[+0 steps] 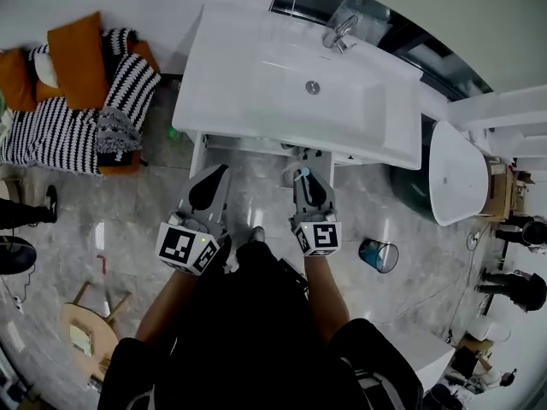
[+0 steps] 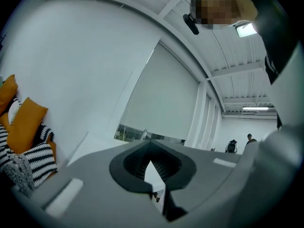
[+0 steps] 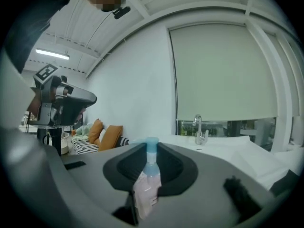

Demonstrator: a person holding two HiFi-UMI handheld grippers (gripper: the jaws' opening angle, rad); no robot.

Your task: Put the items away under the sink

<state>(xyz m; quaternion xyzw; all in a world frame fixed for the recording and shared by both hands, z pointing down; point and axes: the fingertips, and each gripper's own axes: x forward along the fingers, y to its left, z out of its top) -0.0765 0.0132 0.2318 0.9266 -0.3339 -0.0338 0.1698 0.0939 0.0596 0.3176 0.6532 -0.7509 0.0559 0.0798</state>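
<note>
Wide white sink surface [image 1: 239,84] across the far side, tap [image 1: 339,34] at its far right, and the open space under its near edge [image 1: 248,146] is the target. Both tools face it. The right gripper [image 1: 302,176] has its jaws clamped on a clear bottle [image 3: 149,175] with a pale blue cap, upright, just in front of that opening. The left gripper [image 1: 220,174] has its jaws pinched on a thin white piece [image 2: 153,177]; too little shows to name it. My call: sink lower, slide in under the front edge, keep the bottle upright and set it down before letting go. Around us are a pale marble floor [image 1: 128,220], a striped sofa [image 1: 77,126] far left and a small blue bin [image 1: 378,254] right.
</note>
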